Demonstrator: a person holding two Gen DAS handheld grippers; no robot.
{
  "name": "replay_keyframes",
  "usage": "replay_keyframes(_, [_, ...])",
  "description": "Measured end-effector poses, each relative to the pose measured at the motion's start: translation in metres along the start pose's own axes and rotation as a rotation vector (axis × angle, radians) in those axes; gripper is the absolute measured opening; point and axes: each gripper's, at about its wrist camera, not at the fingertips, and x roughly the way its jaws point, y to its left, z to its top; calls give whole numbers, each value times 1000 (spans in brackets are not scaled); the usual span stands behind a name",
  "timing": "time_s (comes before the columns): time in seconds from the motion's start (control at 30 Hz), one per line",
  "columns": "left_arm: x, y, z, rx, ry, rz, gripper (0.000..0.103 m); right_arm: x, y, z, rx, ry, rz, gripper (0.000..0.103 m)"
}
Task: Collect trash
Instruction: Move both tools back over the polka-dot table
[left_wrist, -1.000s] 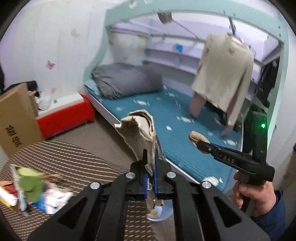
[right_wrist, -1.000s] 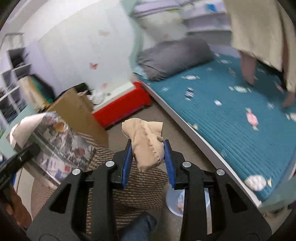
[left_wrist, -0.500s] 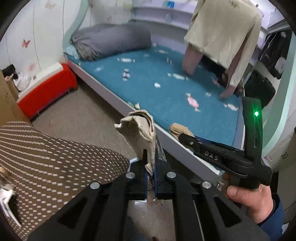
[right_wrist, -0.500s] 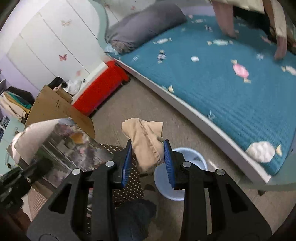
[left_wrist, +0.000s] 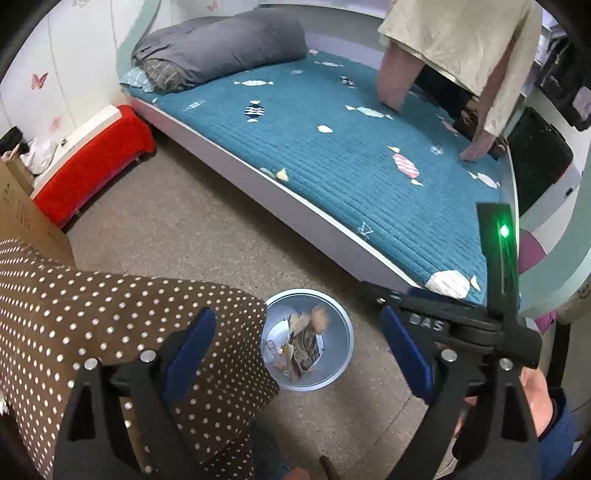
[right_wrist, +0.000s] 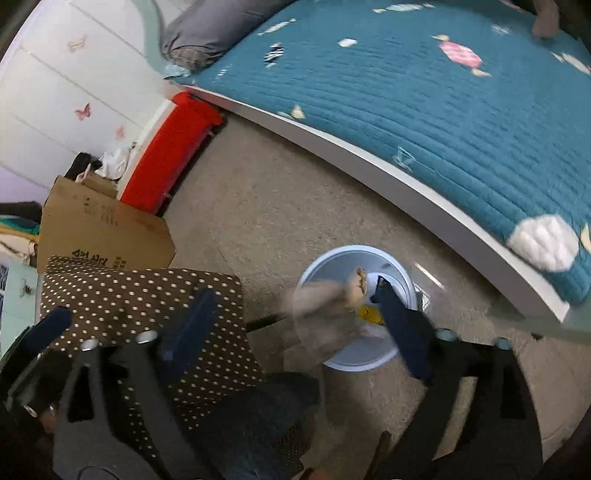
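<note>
Bedroom floor of speckled beige runs between a bed with a teal candy-print quilt (left_wrist: 332, 155) and a table under a brown polka-dot cloth (left_wrist: 92, 314). On the floor, just beside the table's edge, stands a pale blue trash bin (left_wrist: 341, 354), at about 6 o'clock in the left wrist view. Crumpled paper scraps (left_wrist: 304, 343) already lie inside it, among them a printed wrapper.

Judging by this layout, the step in hand is the drop: both tongs sit above the bin and have let go. The left tongs (left_wrist: 299, 354) are spread wide, blue pads far apart, with nothing between them. The right tongs (right_wrist: 295, 328) are likewise released and wide. A blurred tan wad (right_wrist: 325, 299) shows between their pads over the bin's rim at roughly 12 o'clock of the tongs; it looks to be falling, touching neither pad as far as the blur allows.

Next, I judge, comes a return to the table for more trash, though none shows on the cloth in these views. That move calls for lifting both tongs clear of the bin and swinging toward 9 o'clock, keeping them open for the next piece. A red storage box (left_wrist: 92, 158) and a cardboard carton (right_wrist: 103, 229) stand against the wall, well apart from the bin.
</note>
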Motion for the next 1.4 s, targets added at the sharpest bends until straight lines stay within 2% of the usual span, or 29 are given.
replay_keyframes(0.27, [-43,10,-11,-25,-86,11,91,-31,2,-13,15,-59,-54,97])
replay_keyframes(0.33, [-52,8,-12,-16,-107,-7,91,-41,7,-15,13,-74,-62,97])
replay_keyframes(0.5, [-82,4,-19,12,-172,8,91,-73,33,-19,-17,-137,-49,97])
replay_keyframes(0.73, [-140,11,-31,4,-291,1,91,-122,90,-22,-109,-232,-15,97])
replay_keyframes(0.97, [-196,36,-51,-32,-396,37,91,-161,161,-33,-247,-299,46,97])
replay_keyframes(1.13, [-228,65,-71,-79,-452,96,91,-177,212,-48,-354,-318,86,97])
replay_keyframes(1.4, [-271,120,-111,-180,-528,202,92,-172,278,-77,-521,-298,120,97])
